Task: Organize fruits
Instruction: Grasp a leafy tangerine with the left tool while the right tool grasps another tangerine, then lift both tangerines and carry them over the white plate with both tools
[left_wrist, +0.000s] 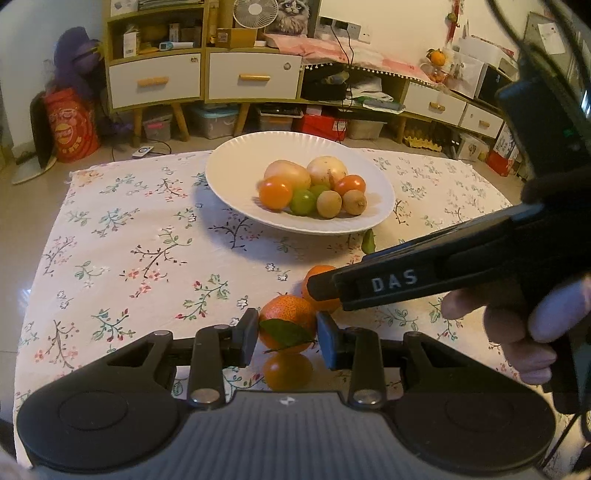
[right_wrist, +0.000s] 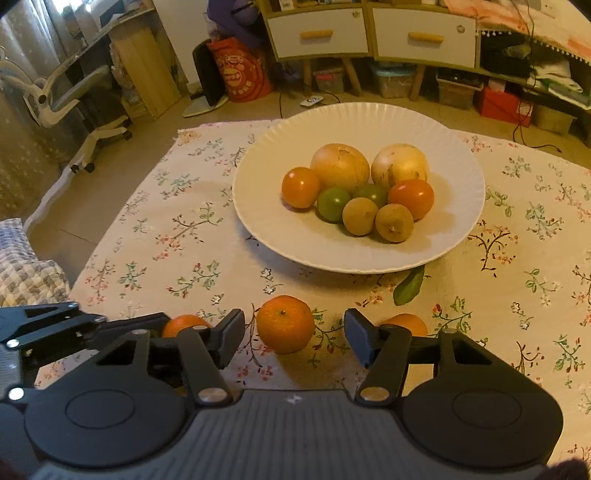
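A white plate (left_wrist: 229, 177) on the flowered cloth holds several fruits: pale round ones, orange ones, green ones and brown ones. My left gripper (left_wrist: 286, 334) has its jaws around a leafy tangerine (left_wrist: 286, 317) on the cloth, touching or nearly touching its sides. Another tangerine (left_wrist: 318, 275) lies just behind, partly hidden by the right gripper's body. In the right wrist view the plate (right_wrist: 266, 229) is ahead. My right gripper (right_wrist: 294, 334) is open, with a tangerine (right_wrist: 285, 324) between its fingers, apart from both. Two more tangerines show at its left (right_wrist: 184, 323) and right (right_wrist: 406, 322).
A loose green leaf (right_wrist: 409, 285) lies on the cloth by the plate's near rim. Behind the table stand yellow cabinets with white drawers (left_wrist: 255, 75), storage boxes on the floor and a red bag (left_wrist: 70, 129). An office chair (right_wrist: 70, 99) stands at the left.
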